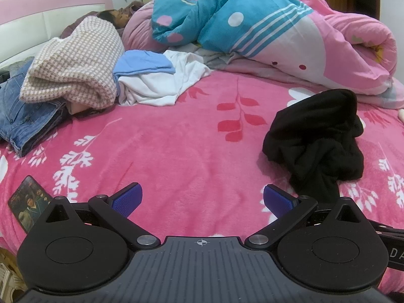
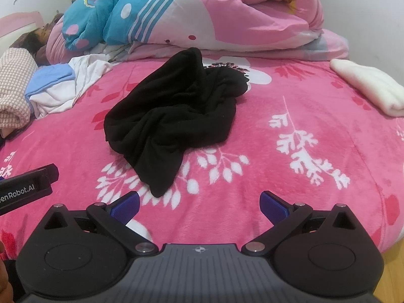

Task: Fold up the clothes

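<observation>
My left gripper (image 1: 202, 199) is spread wide with nothing between its blue pads (image 1: 127, 198), hovering over the pink floral blanket (image 1: 164, 139). My right gripper (image 2: 199, 203) is splayed apart and empty as well, its blue fingertips (image 2: 274, 205) low over the same blanket. The crumpled black garment (image 2: 174, 116) lies straight ahead of my right fingers, its nearest tail reaching down almost between them, closer to the left pad but not touching either. From my left fingers that same black garment (image 1: 320, 136) sits ahead and off to the right, just beyond the right pad. Just left of my left fingers a phone (image 1: 27, 202) lies flat on the blanket with its screen lit. Farther ahead and left of both grippers is a heap: folded jeans (image 1: 22, 116) under a checked cloth (image 1: 73, 68), then a light blue piece (image 1: 141, 63) on rumpled white clothes (image 1: 161, 85). Ahead and right of my right fingers lies a folded cream towel (image 2: 368, 85). Beyond everything a rolled pink and blue quilt (image 2: 202, 12) runs across the bed, and a person lies at the far left.
</observation>
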Available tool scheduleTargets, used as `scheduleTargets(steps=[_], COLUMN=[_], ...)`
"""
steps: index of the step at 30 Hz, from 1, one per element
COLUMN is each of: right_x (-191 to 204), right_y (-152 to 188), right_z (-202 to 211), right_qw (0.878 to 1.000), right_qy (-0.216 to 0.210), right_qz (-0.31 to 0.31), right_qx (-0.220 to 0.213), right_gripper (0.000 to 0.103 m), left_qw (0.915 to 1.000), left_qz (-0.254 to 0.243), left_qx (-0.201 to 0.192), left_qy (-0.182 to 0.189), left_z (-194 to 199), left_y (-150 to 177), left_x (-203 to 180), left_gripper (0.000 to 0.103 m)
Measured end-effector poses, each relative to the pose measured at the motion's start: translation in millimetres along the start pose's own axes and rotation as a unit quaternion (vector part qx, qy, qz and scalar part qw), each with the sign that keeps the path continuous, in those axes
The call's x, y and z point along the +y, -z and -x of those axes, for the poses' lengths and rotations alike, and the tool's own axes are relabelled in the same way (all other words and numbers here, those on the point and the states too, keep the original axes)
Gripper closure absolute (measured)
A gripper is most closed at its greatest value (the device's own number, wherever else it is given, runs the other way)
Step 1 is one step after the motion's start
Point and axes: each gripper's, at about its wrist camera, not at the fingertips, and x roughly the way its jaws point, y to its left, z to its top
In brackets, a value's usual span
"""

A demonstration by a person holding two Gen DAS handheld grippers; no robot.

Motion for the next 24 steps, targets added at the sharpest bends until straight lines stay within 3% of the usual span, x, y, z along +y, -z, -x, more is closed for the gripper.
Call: scheduleTargets(steps=[18, 24], right_x=[1.7, -3.7], right_y=[1.1, 2.4], right_z=[-1.4, -5.8], right_qw=[1.0, 1.0], right_qy=[-0.001, -0.01], right_qz=[0.003, -0.009], right_qx=[-0.002, -0.001], right_gripper=[0.0, 0.0], left_qw=[1.0, 0.9996], left_qz=[0.003, 0.011], left_qx=[0.0, -0.013], left_qy=[0.0, 0.021], left_z=[-1.6, -2.6], left_y=[0.8, 1.4], left_x=[0.7, 0.3], left_gripper=[0.0, 0.0])
